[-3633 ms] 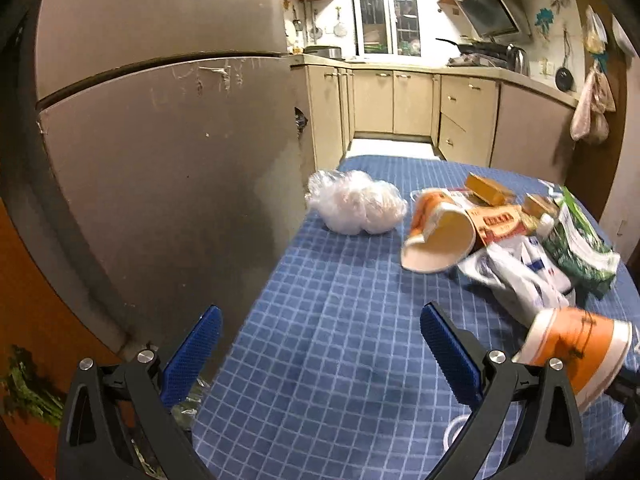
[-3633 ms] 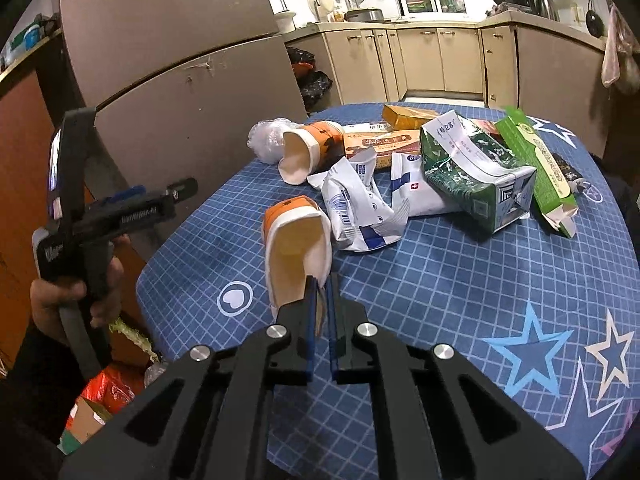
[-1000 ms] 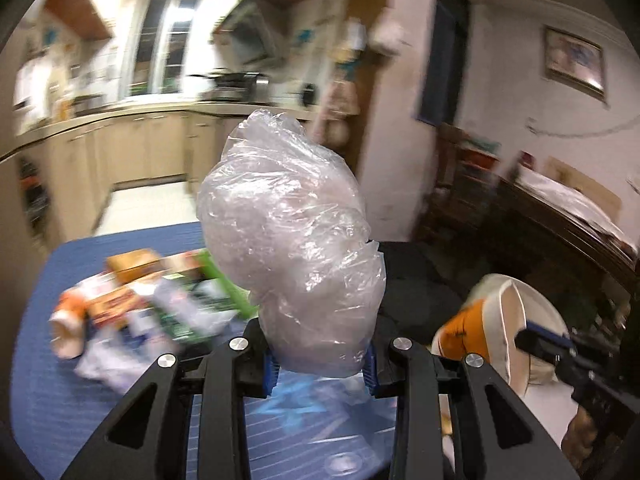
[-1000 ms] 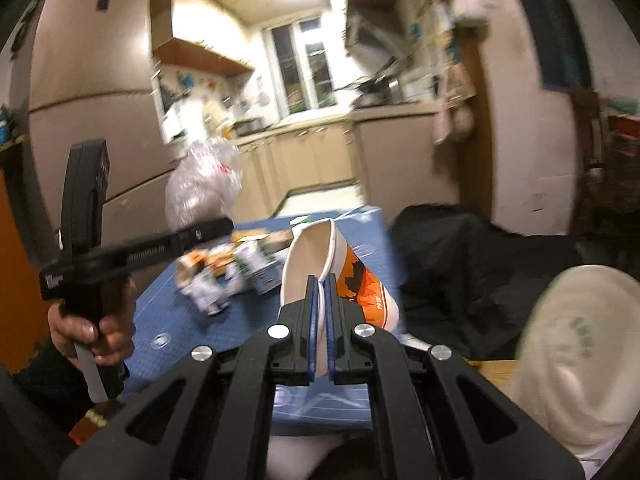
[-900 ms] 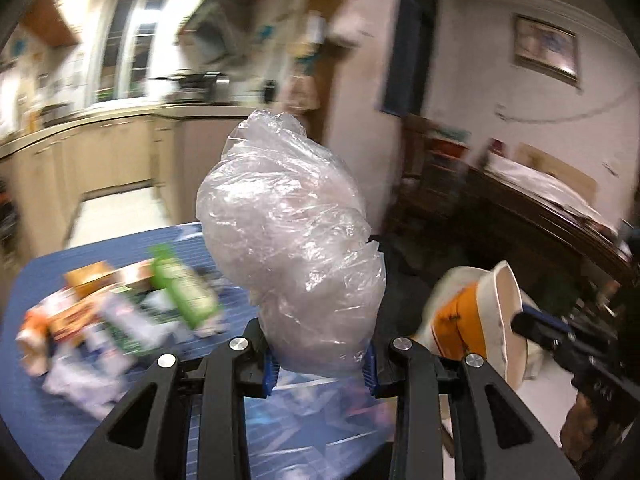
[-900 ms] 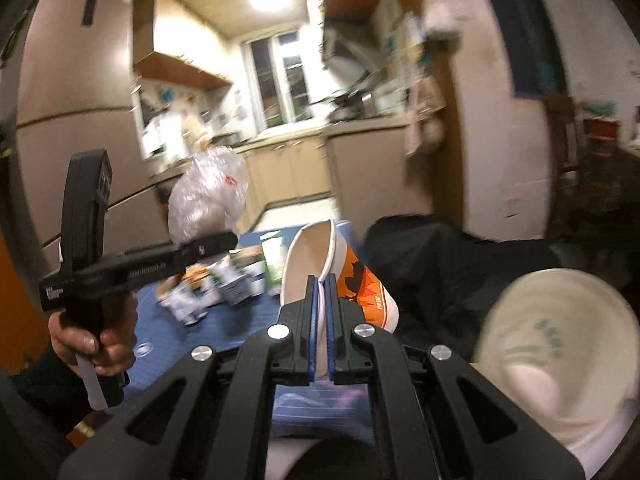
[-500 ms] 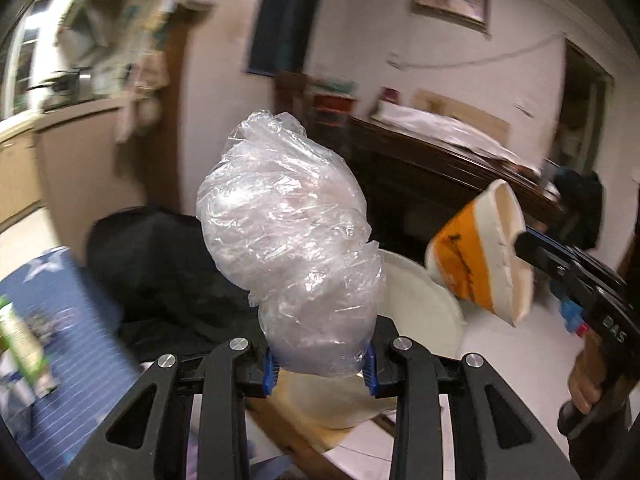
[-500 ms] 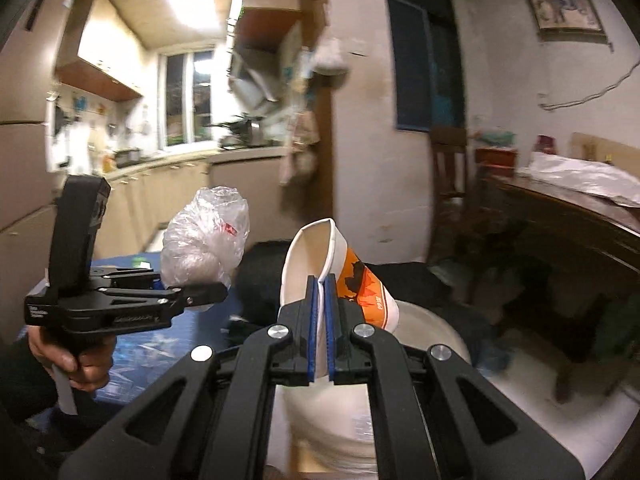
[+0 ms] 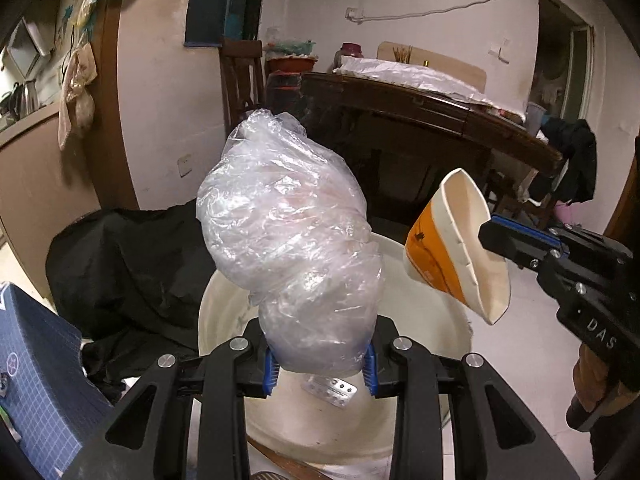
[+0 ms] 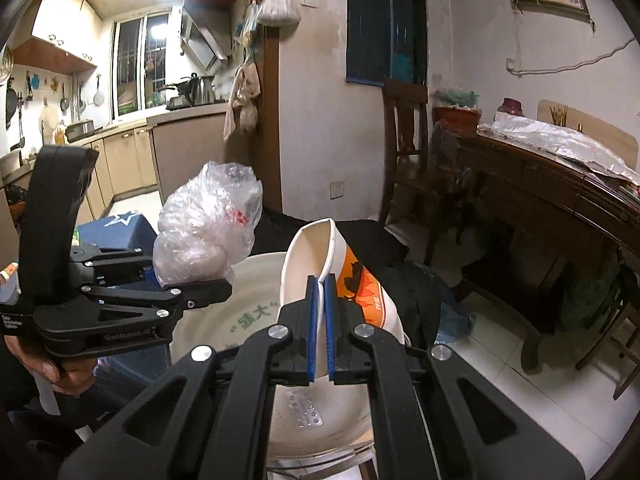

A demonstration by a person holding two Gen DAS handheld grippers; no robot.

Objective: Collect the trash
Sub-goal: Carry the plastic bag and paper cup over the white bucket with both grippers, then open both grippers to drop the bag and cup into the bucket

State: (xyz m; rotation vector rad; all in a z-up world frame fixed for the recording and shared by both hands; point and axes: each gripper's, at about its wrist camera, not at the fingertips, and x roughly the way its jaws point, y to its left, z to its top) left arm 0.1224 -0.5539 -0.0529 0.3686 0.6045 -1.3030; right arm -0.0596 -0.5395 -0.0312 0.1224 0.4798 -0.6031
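Left hand-held gripper point(image 9: 319, 364) clenched on a crumpled ball of clear plastic bag point(image 9: 288, 240); right hand-held gripper point(image 10: 320, 332) clamped on the flattened rim of an orange-and-white paper cup point(image 10: 340, 276). Both held directly above the round white plastic bucket point(image 9: 452, 320) on the floor, its mouth facing up. Silver blister pack point(image 9: 330, 391) lying at the bottom. Cup's long axis tilted, mouth upward. Probably only letting go needed, straight down.

Right tongs point(image 9: 496, 236) read "DAS"; bucket point(image 10: 256, 320) shows "大".
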